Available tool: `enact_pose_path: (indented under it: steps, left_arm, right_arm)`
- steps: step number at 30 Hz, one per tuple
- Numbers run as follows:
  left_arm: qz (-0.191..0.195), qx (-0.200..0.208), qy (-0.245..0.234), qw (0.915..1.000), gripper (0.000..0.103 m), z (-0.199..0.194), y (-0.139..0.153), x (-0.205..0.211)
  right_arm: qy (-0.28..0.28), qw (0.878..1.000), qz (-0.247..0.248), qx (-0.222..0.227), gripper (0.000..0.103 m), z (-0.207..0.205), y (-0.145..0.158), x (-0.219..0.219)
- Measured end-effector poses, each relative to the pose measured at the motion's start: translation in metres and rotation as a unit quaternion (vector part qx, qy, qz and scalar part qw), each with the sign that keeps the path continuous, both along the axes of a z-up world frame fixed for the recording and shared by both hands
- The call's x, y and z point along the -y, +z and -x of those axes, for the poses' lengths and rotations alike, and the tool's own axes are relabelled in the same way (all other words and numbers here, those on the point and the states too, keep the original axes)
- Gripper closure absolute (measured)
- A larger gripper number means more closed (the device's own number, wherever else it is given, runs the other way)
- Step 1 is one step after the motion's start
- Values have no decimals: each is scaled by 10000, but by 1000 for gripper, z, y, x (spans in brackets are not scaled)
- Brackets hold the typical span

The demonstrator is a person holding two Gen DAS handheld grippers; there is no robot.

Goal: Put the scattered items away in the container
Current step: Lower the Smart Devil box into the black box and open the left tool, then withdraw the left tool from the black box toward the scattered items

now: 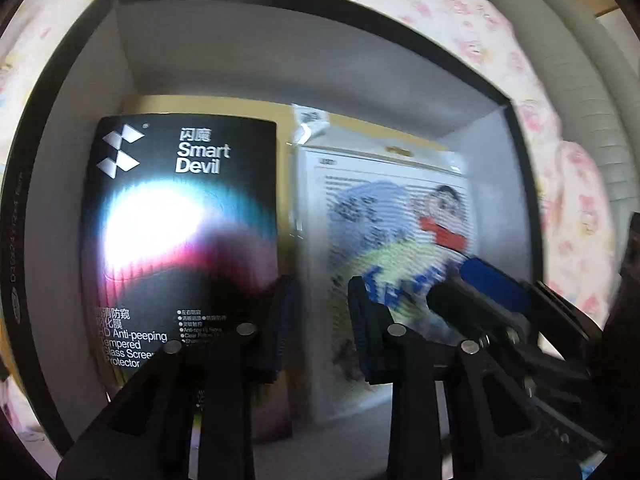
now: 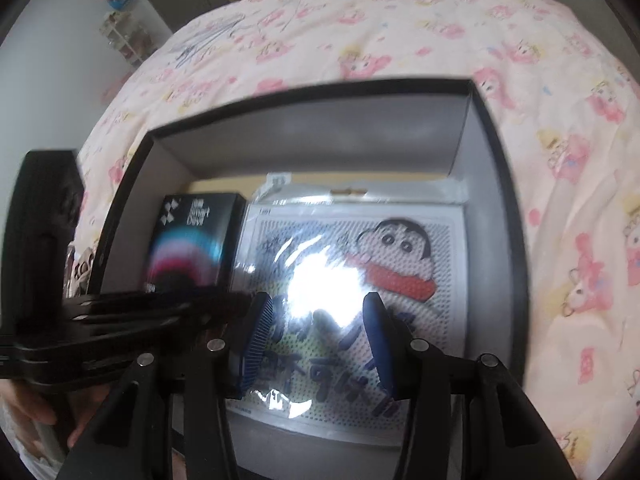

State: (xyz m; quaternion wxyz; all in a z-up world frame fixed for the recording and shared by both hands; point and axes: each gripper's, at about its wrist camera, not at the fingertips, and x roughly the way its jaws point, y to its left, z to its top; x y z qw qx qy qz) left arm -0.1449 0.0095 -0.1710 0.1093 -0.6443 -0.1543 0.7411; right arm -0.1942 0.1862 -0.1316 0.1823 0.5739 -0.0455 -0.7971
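A black-rimmed box (image 1: 280, 40) with grey inner walls lies on the bed; it also shows in the right wrist view (image 2: 320, 136). Inside lie a black "Smart Devil" screen protector pack (image 1: 180, 216) (image 2: 192, 240) on the left and a cartoon-boy pack in clear plastic (image 1: 396, 240) (image 2: 360, 280) on the right, over a yellow sheet (image 1: 224, 106). My left gripper (image 1: 320, 324) is open and empty above the box interior. My right gripper (image 2: 318, 340) is open and empty over the cartoon pack. The right gripper's blue pad shows in the left view (image 1: 492, 280).
The box rests on a pink cartoon-print bedspread (image 2: 400, 32). A grey cushioned edge (image 1: 568, 40) lies at the far right. A small shelf with items (image 2: 120, 28) stands by the wall at the back left. A hand (image 2: 36, 408) holds the left tool.
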Motion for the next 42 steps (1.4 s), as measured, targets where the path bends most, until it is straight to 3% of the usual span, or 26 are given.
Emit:
enact_pose_path:
  steps: [7,13,16,20,27,32,42]
  left_arm:
    - [-135,71,158,9998,82,1,-3,-1]
    - [-220,9,-117,9997,69,3,1,-14]
    - [-433,8,-79,9990,69,2,4,-10]
    - [-502,-529,-74,9973,69,-17,27,-13]
    - [-370,-1380,-249,9894,69,-57,84,-17]
    - [-453,-1623,-495,9845,69,-80,106,2]
    - [41,-1822,-411,9824,69,-143,115,48]
  right_arm:
    - [-23,9998,-213,60,60,1,-9,2]
    - [-174,9993,-305,-105,60,4,-3,1]
    - [-187,9993,-307,-80,60,4,-5,-1]
    - [-150,9995,-273,-50,60,3,-2,-1]
    - [-296,9939,-503,-932,60,-37,51,3]
    - [-412,9921,-178,-1169,60,-70,76,6]
    - [-28,9927,209,-1187,60,-127,88,61]
